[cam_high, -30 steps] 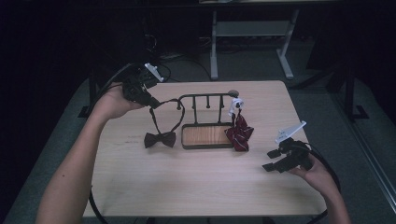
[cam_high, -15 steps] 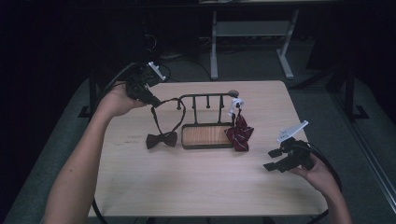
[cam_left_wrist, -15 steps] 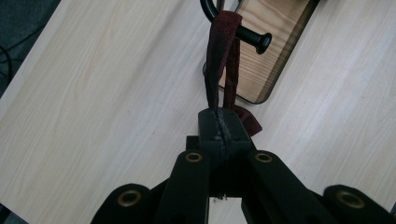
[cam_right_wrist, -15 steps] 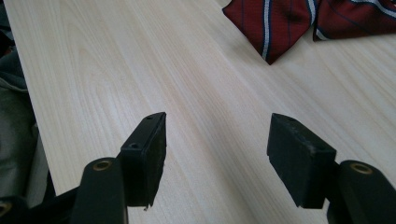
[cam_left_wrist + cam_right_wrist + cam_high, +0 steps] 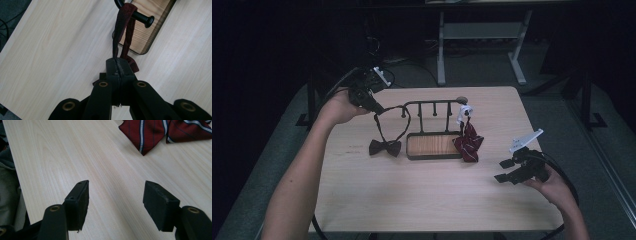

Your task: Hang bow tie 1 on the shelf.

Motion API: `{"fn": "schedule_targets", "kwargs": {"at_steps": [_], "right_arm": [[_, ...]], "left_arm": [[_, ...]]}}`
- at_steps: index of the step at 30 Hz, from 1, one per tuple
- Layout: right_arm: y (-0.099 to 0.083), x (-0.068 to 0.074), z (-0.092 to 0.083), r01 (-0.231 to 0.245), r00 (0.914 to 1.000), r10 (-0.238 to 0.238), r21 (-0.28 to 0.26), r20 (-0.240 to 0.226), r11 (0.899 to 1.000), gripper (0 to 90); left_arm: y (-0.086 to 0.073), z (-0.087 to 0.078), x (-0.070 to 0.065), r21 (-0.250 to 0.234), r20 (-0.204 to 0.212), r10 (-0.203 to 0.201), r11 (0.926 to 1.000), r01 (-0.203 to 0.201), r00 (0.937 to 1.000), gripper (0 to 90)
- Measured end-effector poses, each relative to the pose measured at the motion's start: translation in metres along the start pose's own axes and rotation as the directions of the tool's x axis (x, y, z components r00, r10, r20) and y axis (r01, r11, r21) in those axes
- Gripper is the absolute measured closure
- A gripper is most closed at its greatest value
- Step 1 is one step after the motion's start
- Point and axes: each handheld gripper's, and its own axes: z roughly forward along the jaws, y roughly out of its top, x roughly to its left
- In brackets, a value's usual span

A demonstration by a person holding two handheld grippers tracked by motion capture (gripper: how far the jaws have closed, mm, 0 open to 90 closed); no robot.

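The left gripper (image 5: 119, 65) hides the strap (image 5: 121, 30) end clamped in its closed jaws. The strap loops over a rack (image 5: 432, 104) peg and hangs down to the bow tie (image 5: 385, 147) on the table (image 5: 422, 200), left of the rack. The right gripper (image 5: 116, 202) gapes empty.

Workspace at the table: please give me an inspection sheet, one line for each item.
Surface: pale wooden table, bare in front.
Job's things: dark bow tie lies left of the black rack; its strap loops over a rack peg. Striped red tie hangs at the rack's right end.
Clutter: nothing seen.
Grippers: left tool shut on the strap; right tool open, low over the table.
Cables: one trails from each tool.
Surroundings: dark; grey frame behind.
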Motion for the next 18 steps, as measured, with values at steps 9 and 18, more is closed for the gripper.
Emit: {"fn": "schedule_targets", "kwargs": {"at_steps": [9,18], "right_arm": [[0.0001,-0.0003,-0.0006,-0.001,1.0000,0.001,-0.002,0.000,1.000,37.1],[-0.0004,-0.0006,-0.0004,-0.005,1.0000,0.005,0.000,-0.002,1.000,36.9]], "left_arm": [[0.0006,0.0005,0.0002,0.006,-0.004,-0.001,1.0000,0.001,1.0000,85.2],[-0.0033,0.0005,-0.0028,0.002,0.009,0.008,1.0000,-0.008,0.9999,83.5]]}}
